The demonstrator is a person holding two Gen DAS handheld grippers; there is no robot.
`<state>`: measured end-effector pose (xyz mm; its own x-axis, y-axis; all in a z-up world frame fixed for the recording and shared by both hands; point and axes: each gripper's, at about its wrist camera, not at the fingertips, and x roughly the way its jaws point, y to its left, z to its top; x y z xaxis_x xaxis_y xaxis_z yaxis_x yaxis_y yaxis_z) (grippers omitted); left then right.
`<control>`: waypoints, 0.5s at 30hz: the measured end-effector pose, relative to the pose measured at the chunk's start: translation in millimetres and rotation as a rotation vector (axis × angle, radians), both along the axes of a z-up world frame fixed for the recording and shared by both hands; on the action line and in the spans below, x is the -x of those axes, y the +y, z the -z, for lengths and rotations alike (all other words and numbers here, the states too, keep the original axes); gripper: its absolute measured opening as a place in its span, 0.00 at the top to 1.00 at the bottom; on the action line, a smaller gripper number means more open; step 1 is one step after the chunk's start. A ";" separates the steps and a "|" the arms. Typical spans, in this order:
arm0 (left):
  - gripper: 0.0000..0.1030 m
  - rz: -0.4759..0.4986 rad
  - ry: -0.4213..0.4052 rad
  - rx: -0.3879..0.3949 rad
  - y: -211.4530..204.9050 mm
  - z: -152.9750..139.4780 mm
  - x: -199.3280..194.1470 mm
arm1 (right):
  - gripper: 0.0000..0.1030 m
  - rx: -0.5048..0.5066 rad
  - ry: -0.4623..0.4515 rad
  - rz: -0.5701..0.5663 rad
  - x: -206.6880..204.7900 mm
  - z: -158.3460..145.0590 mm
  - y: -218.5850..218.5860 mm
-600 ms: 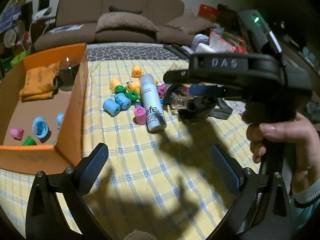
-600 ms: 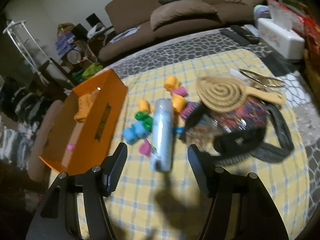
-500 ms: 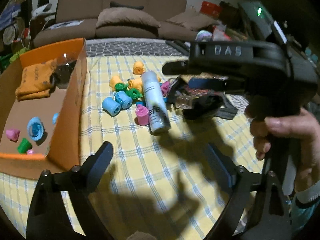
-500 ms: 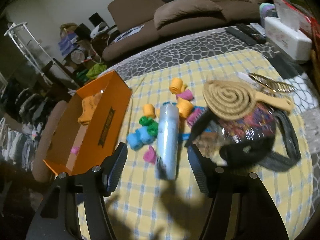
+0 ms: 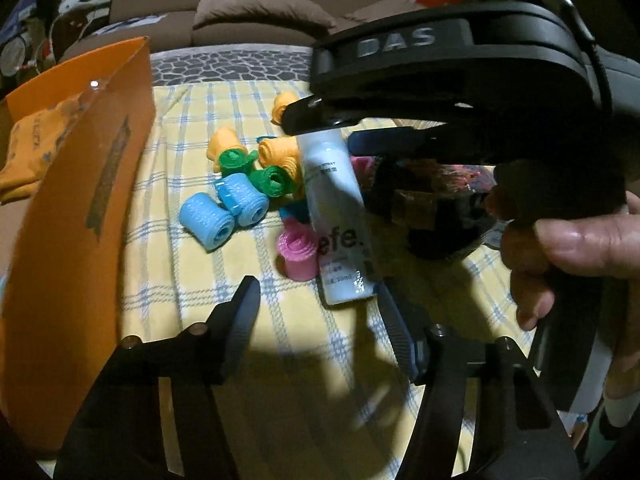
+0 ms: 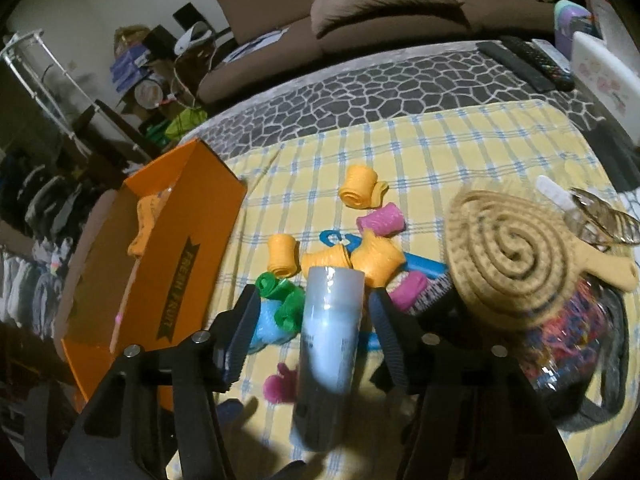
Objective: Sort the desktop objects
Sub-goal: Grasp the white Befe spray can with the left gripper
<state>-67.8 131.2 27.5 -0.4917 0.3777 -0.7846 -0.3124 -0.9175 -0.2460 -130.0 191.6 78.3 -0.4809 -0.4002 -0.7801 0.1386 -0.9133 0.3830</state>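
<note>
Yellow checked cloth (image 6: pixel 460 148) covered the surface, with a brown sofa (image 6: pixel 360 12) behind it and an orange box (image 6: pixel 188 264) standing along the left edge. Inside the box lay a folded orange cloth (image 5: pixel 28 152).

A white spray can (image 6: pixel 330 340) lay on its side in the middle of the cloth, among a loose cluster of hair rollers: blue rollers (image 5: pixel 208 222), green rollers (image 5: pixel 272 180), orange rollers (image 6: pixel 358 188) and a pink roller (image 5: pixel 298 252) touching the can's side. To the right of the can sat a straw-coloured spiral brush (image 6: pixel 508 256), resting on a dark bag (image 6: pixel 568 344).

Right gripper (image 6: pixel 312 332): tilted down over the can, jaws open, one on each side of the can's upper body with a gap visible on both sides; no contact seen. A hand (image 5: pixel 576 256) held its grip, seen in the left wrist view.

Left gripper (image 5: pixel 316 328): tilted down just short of the can's near end, jaws open and holding nothing, with only cloth between them.
</note>
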 end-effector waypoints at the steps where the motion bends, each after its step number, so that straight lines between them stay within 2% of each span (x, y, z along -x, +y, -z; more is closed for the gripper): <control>1: 0.44 0.004 -0.001 -0.004 0.6 0.3 0.9 | 0.46 -0.007 -0.005 -0.005 2.2 2.6 -1.9; 7: 0.48 0.032 -0.015 -0.014 9.8 4.9 4.3 | 0.56 -0.028 -0.064 0.005 10.8 22.1 -1.2; 11: 0.50 0.041 -0.062 -0.045 10.5 10.8 7.2 | 0.60 -0.014 -0.103 -0.004 11.2 30.7 3.8; 15: 0.50 0.043 -0.059 -0.061 8.2 11.3 6.7 | 0.65 0.024 -0.105 0.000 8.9 31.3 7.5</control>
<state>-74.5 139.5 16.1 -0.4277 0.4458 -0.7863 -0.3347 -0.8862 -0.3204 -138.9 199.0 47.0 -0.3966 -0.4198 -0.8164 0.0967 -0.9035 0.4176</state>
